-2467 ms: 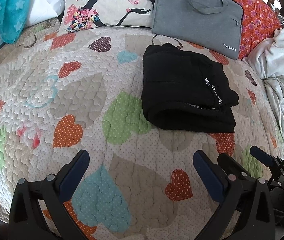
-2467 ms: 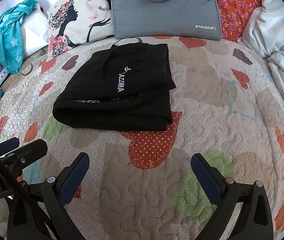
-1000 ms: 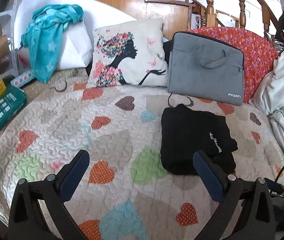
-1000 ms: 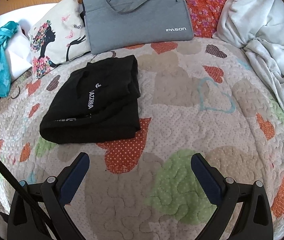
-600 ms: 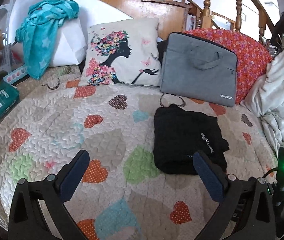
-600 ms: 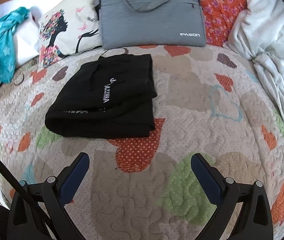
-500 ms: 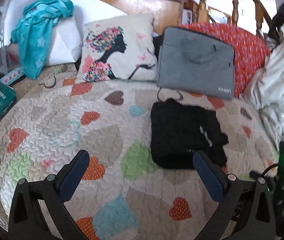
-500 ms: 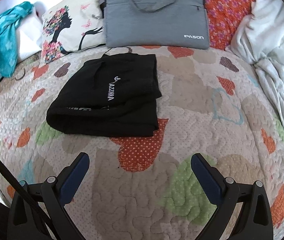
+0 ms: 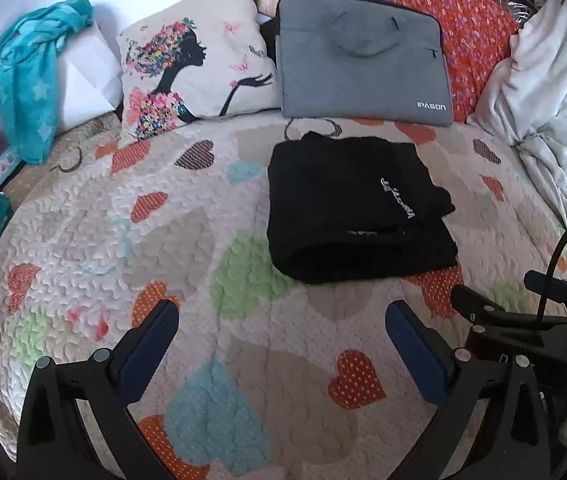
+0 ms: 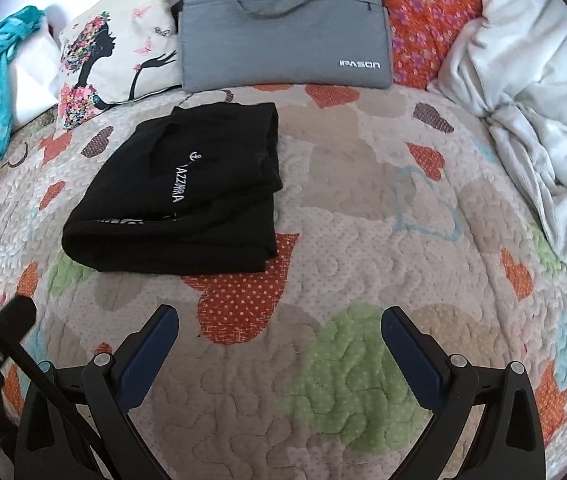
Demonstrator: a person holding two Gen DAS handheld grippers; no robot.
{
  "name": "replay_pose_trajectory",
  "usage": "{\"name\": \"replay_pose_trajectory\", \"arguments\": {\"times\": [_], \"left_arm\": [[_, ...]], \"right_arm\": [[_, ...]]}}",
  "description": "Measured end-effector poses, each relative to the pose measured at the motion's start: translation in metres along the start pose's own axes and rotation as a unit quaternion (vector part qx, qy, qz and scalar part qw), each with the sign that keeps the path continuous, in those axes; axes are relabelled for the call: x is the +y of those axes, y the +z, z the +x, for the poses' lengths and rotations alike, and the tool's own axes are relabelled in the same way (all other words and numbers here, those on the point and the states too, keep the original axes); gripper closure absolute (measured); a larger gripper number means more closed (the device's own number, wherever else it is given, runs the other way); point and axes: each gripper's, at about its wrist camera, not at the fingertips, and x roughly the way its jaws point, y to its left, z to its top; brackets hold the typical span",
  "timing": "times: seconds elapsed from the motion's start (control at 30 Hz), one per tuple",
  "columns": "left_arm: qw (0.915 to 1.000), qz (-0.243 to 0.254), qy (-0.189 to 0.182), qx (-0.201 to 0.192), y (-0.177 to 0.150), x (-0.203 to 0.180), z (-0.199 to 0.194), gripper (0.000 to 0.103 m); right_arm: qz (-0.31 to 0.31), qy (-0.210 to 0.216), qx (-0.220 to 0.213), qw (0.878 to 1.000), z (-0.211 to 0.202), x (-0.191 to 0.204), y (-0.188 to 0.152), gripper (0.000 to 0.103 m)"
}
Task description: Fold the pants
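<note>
Left wrist view shows your left hand-held gripper [image 9: 281, 326] spread wide and empty, hovering over the heart-patterned quilt [image 9: 95, 216] short of the black pants [image 9: 347, 208]; the right wrist view shows your right hand-held gripper [image 10: 279, 330] just as wide apart, gripping nothing, with the same pants [image 10: 187, 196] ahead and to its left. You can see the pants lying on the quilt as a compact, layered rectangle, with a rounded fold along the near edge, white lettering on top, and one upper layer sitting slightly askew at the right side. By the look of it the folding is finished or nearly so: neither gripper touches the cloth, and no loose leg trails out. What may be left, at most, is squaring that offset layer, if you want a tidier stack. Counting what lies around: one pair of pants, two hand-held grippers, one grey laptop bag [image 9: 363, 60] propped just behind the pants, one cushion with a silhouette print [image 9: 195, 68] to its left, one red floral cushion [image 9: 475, 36] behind the bag, one teal towel [image 9: 31, 76] draped over a white pillow at far left, and one rumpled white blanket [image 10: 531, 92] along the right side of the bed.
</note>
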Motion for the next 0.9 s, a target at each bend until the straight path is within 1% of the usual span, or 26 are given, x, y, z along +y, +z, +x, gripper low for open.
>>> {"name": "replay_pose_trajectory", "arguments": {"times": [0.23, 0.43, 0.9], "left_arm": [[0.9998, -0.005, -0.011, 0.015, 0.000, 0.001, 0.004, 0.000], [0.9991, -0.014, -0.024, 0.032, 0.000, 0.004, 0.009, 0.000], [0.9988, -0.017, -0.025, 0.040, -0.001, 0.006, 0.012, 0.000]], "right_arm": [[-0.014, 0.003, 0.007, 1.000, 0.003, 0.008, -0.002, 0.000], [-0.014, 0.007, 0.011, 1.000, 0.005, 0.009, -0.003, 0.000], [-0.011, 0.016, 0.016, 1.000, 0.006, 0.009, -0.003, 0.000]]}}
